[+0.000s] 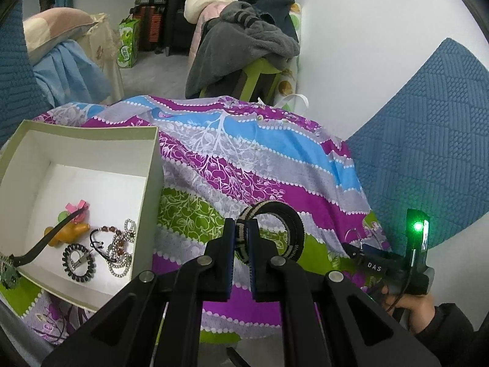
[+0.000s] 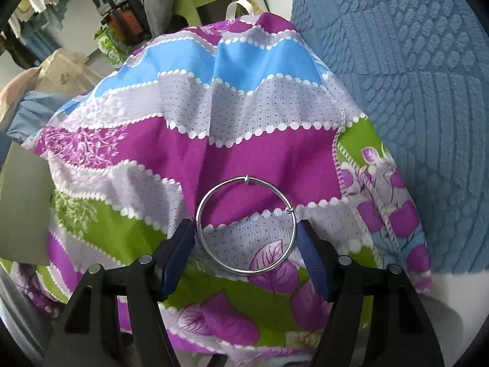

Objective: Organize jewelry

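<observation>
a: left wrist view, surface?
b: striped floral cloth (image 1: 232, 159) covers the counter; blue quilt (image 1: 428, 140) beside it, clothes pile (image 1: 244, 39) behind. white box (image 1: 146, 183) at left holds jewelry. left claw (image 1: 242, 238) is clamped on a woven bangle (image 1: 275, 232).
a: right wrist view?
b: same cloth. right claw (image 2: 246, 235) brackets a silver bangle (image 2: 246, 225) lying on the cloth; whether its pads touch the ring cannot be told.

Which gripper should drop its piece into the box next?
Left. The left gripper is shut on the woven bangle, and the box sits right beside it. The right gripper holds the silver bangle across its sides, with only the box's edge showing at far left.
</observation>
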